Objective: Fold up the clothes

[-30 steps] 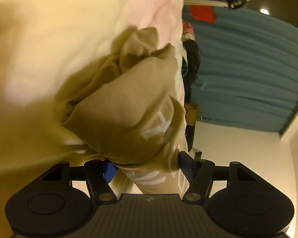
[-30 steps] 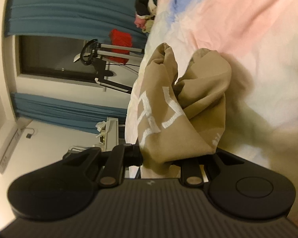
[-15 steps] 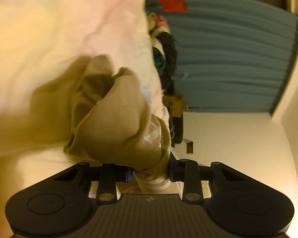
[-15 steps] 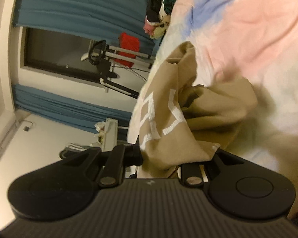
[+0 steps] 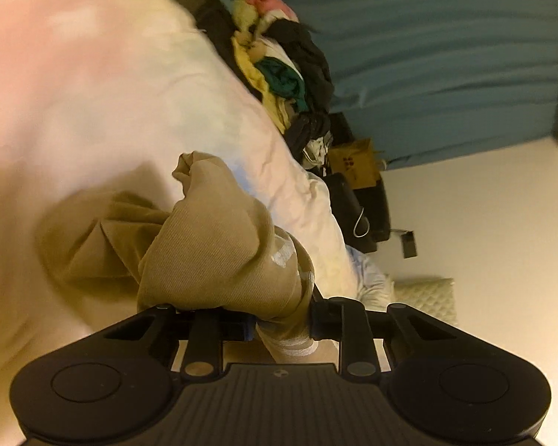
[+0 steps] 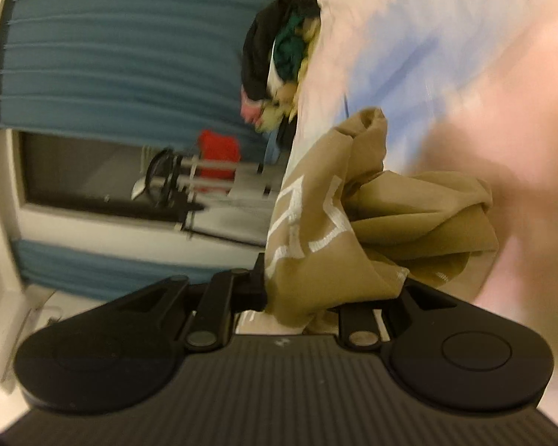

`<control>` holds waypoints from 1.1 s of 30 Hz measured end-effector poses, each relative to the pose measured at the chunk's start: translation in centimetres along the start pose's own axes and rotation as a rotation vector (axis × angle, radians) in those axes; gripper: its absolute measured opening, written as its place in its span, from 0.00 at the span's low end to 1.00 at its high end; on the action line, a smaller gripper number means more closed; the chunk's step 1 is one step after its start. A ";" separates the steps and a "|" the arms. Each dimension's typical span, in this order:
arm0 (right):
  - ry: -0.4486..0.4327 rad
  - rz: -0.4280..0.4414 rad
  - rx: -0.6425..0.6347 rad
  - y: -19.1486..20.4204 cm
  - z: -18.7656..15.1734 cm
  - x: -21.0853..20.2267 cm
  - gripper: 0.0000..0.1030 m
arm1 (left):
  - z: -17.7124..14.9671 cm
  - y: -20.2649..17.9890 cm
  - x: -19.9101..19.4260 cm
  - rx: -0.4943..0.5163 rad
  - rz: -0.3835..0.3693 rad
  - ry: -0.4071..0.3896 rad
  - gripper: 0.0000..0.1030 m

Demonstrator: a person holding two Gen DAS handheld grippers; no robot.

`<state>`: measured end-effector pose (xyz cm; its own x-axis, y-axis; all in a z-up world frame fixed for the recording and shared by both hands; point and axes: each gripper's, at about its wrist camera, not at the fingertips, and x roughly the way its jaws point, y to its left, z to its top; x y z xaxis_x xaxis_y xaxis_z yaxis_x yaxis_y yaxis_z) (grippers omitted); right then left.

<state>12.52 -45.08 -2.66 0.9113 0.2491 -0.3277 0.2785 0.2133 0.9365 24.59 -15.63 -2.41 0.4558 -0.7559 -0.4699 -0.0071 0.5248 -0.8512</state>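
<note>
A tan garment with white printed lettering is bunched between both grippers. In the left wrist view the tan garment (image 5: 212, 245) fills the middle and my left gripper (image 5: 281, 323) is shut on a fold of it. In the right wrist view the same garment (image 6: 357, 223) hangs crumpled and my right gripper (image 6: 331, 293) is shut on another part of it. Both views are tilted sideways. The garment sits above a bed with a pastel pink, white and blue cover (image 5: 104, 85), also seen in the right wrist view (image 6: 465, 55). The fingertips are hidden in cloth.
A pile of mixed clothes (image 5: 282, 63) lies at the far end of the bed, also in the right wrist view (image 6: 279, 55). Teal curtains (image 5: 446, 55) hang behind. A metal rack with a red item (image 6: 215, 156) stands by a window. A brown box (image 5: 353, 163) sits beside the bed.
Both grippers have swung with the garment still held; the clothes pile and curtains now show more in both views, and the bunched cloth has shifted lower and closer to the jaws.
</note>
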 end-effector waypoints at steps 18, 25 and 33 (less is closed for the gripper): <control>-0.212 -0.067 -0.248 -8.8 12.5 14.4 0.22 | 4.3 0.9 22.3 0.294 0.001 0.070 0.24; -0.178 -0.172 -0.177 -14.2 8.3 14.6 0.23 | 3.4 5.9 25.5 0.352 0.068 0.110 0.35; -0.127 -0.347 -0.153 -11.6 5.5 10.8 0.25 | 0.3 1.5 20.7 0.495 0.187 0.112 0.65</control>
<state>20.76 -50.07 -16.33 0.8038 0.0203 -0.5946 0.5371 0.4050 0.7399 34.30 -30.38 -13.35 0.3889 -0.6552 -0.6477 0.3536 0.7553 -0.5518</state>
